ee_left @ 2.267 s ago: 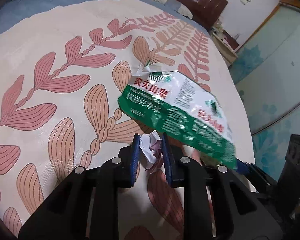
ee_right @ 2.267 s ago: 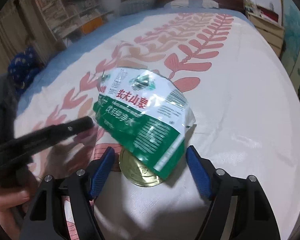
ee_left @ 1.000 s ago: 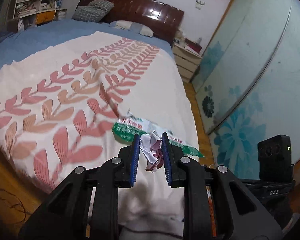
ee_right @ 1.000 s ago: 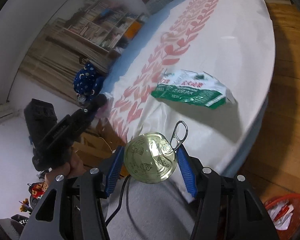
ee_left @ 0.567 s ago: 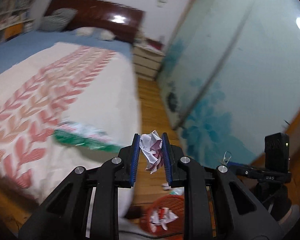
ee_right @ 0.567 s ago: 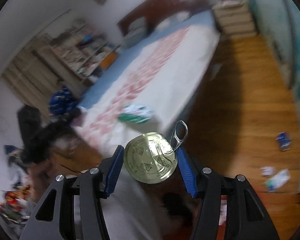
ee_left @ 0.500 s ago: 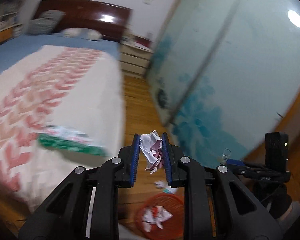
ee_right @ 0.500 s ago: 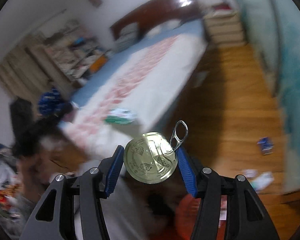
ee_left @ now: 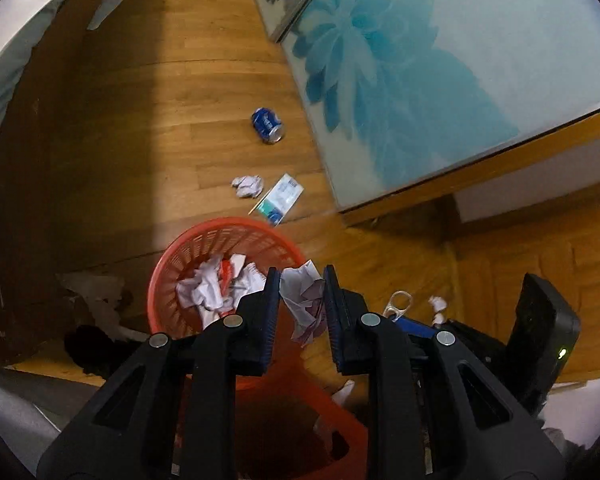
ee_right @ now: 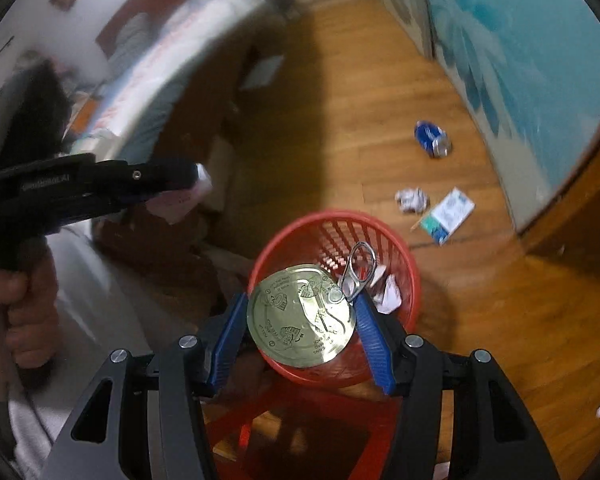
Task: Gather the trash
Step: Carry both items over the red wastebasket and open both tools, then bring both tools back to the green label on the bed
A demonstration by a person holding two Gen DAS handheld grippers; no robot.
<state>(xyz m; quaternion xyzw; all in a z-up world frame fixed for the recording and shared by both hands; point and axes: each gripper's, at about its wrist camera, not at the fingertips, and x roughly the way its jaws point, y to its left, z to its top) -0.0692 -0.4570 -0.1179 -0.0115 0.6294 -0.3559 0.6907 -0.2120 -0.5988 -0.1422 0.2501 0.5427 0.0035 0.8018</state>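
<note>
My left gripper (ee_left: 299, 300) is shut on a crumpled paper ball (ee_left: 302, 296) and holds it over the near right rim of the red mesh trash basket (ee_left: 204, 236). My right gripper (ee_right: 300, 320) is shut on a gold can lid (ee_right: 300, 316) with a pull ring and holds it above the same basket (ee_right: 332, 220). The basket holds crumpled white papers (ee_left: 208, 288). In the right wrist view the left gripper (ee_right: 196, 176) shows at the left with the paper in it.
On the wood floor beyond the basket lie a blue can (ee_left: 267, 125), a paper ball (ee_left: 247, 186) and a small white-green packet (ee_left: 280, 198). A frosted glass door with blue flowers (ee_left: 400, 60) stands at the right. The bed edge (ee_left: 4, 40) is at the left.
Both grippers swung away from the bed and down to the red basket on the floor, still holding the paper ball and the can lid.
</note>
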